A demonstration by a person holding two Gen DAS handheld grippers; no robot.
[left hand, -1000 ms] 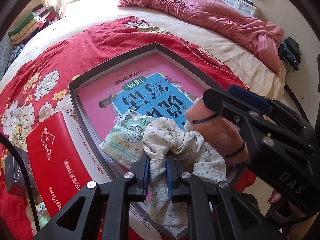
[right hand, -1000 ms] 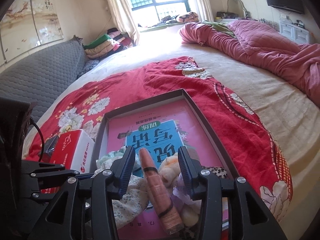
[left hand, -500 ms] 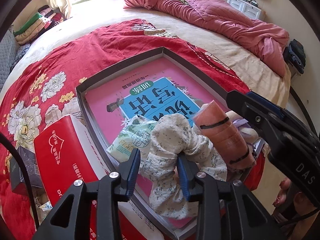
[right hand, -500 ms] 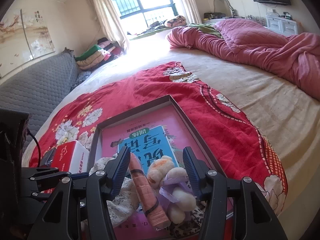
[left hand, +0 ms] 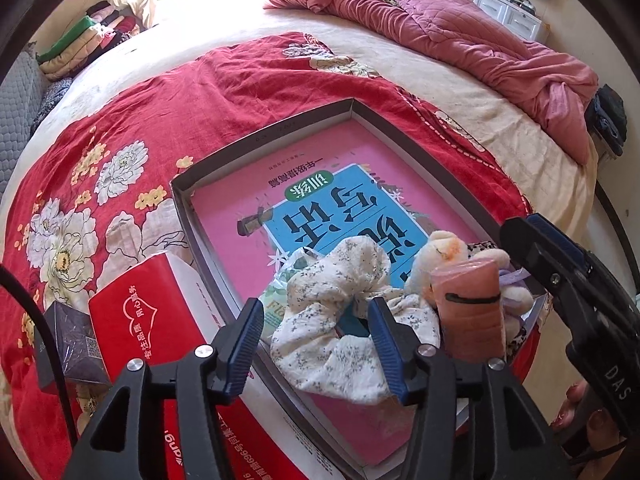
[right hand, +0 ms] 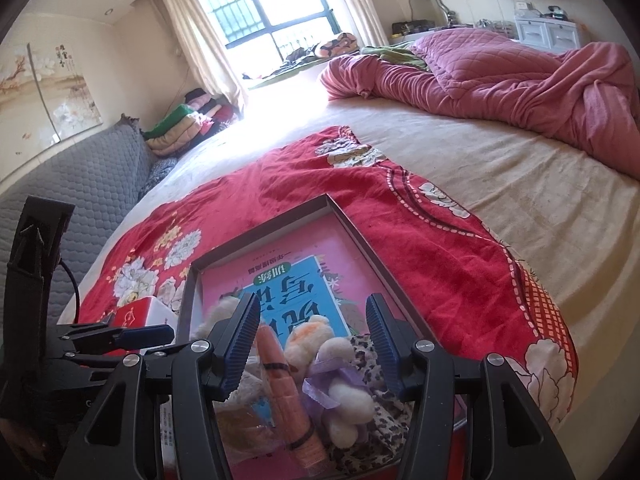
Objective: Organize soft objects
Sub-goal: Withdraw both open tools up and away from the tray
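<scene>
A shallow grey tray (left hand: 280,128) holding a pink and blue book lies on the bed. At its near end sit a white floral scrunchie (left hand: 340,320), an orange plush carrot (right hand: 288,392), a cream plush toy (right hand: 344,392) with a purple ribbon, and a leopard-print cloth (right hand: 360,356). My left gripper (left hand: 316,340) hangs over the scrunchie, jaws opening; one fingertip stands in the scrunchie's hole and the other is clear of it. My right gripper (right hand: 310,340) is open above the carrot and the plush toy, pads touching neither.
A red tissue box (left hand: 136,320) and a small dark box (left hand: 68,340) sit left of the tray on a red floral blanket (left hand: 160,100). A pink quilt (left hand: 460,32) is bunched at the far right. Folded clothes (right hand: 188,116) are stacked by the window. The bed's edge runs near right.
My left jaws have let go of the floral scrunchie and spread apart; it now rests in the tray. The right jaws have widened a little around the carrot, which lies in the tray.
</scene>
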